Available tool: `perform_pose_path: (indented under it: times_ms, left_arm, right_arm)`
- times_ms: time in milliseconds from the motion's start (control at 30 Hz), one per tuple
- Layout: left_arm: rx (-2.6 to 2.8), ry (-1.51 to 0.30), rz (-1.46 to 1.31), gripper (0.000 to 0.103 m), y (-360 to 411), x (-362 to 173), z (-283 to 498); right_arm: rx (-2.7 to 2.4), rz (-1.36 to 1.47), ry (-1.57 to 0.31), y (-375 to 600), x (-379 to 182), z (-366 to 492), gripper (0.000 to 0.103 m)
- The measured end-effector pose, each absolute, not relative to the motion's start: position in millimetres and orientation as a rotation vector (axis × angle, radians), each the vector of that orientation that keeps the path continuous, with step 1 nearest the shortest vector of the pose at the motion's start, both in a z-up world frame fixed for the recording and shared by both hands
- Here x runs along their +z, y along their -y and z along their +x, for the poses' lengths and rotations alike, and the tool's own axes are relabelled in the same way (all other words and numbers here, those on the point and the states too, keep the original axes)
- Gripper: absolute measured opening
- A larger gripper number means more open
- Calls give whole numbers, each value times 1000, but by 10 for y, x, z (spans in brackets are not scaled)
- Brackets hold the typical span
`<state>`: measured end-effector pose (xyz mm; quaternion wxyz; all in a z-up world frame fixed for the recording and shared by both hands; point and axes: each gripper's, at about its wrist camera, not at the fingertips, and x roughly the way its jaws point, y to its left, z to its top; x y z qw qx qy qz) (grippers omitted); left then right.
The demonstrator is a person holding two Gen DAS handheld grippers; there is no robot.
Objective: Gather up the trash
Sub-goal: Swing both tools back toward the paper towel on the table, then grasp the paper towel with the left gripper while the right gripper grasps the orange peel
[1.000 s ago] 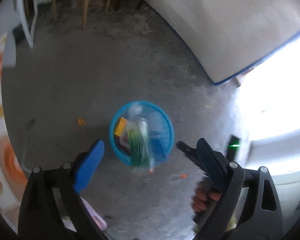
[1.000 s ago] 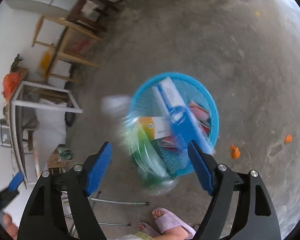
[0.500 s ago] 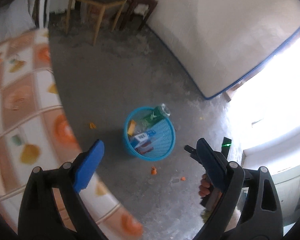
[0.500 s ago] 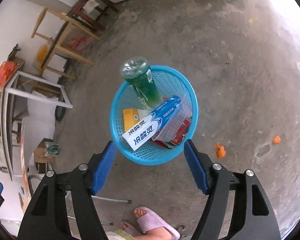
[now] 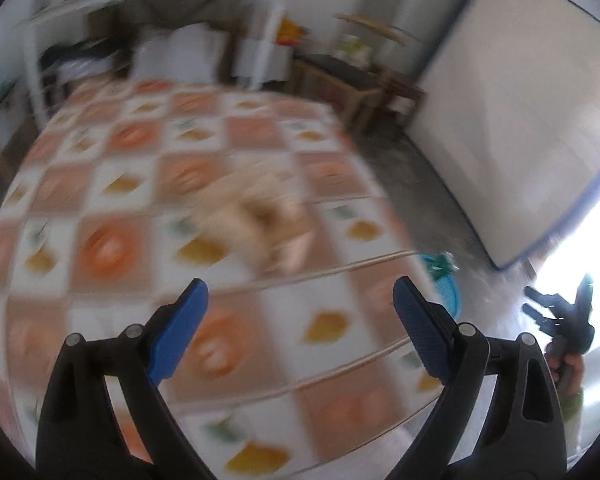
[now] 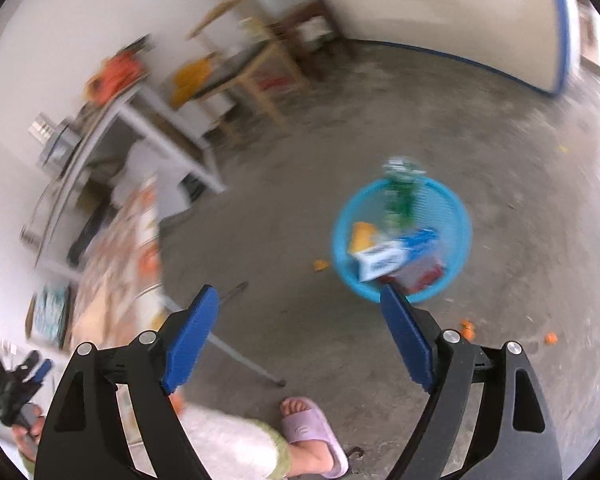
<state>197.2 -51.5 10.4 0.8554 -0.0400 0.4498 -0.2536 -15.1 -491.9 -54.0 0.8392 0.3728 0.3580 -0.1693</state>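
Observation:
A blue mesh basket stands on the concrete floor, holding a green bottle, a blue and white box, a yellow packet and red wrappers. My right gripper is open and empty, above the floor to the basket's left. My left gripper is open and empty over a table with an orange-patterned cloth. A blurred pale lump of something lies on the cloth ahead of it. The basket's edge shows past the table's right side.
Orange scraps lie on the floor near the basket. A person's foot in a purple slipper is at the bottom. A white mattress leans at the right. Wooden chairs and a grey table stand at the back.
Both grippers have swung up and left, away from the basket. The left view now looks over the patterned table. The right view shows the basket farther off to the right.

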Motion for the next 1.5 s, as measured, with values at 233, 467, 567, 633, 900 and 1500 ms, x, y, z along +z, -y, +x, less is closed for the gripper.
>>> perform_pose_path:
  times_ms: [233,467,567,633,900,1500]
  left_arm:
    - [-421,-967,-110,93,29,-89,1994]
    - [-402,-934,-138,94,-273,-53,1969]
    - [-413,-923,-170,94,-381,-72,1977]
    - [-409,-927,-196,94,-447,-105,1978]
    - [-460,-952,-221,94,-493,-267,1892]
    - [-633,-868,-193,93,-418,-274,1688]
  right_arm:
    - [-93,648,-831,4080,-217,821,81]
    - [91,517,-893,3222,-40,1472,81]
    - [159,459,-916,2883,-12,1740,81]
    - [180,435,-937,2701,-29,1909,81]
    - [127,361,-1046,2257,-368,2650,63]
    - [296,569,-1185,2290,-503,1835,12]
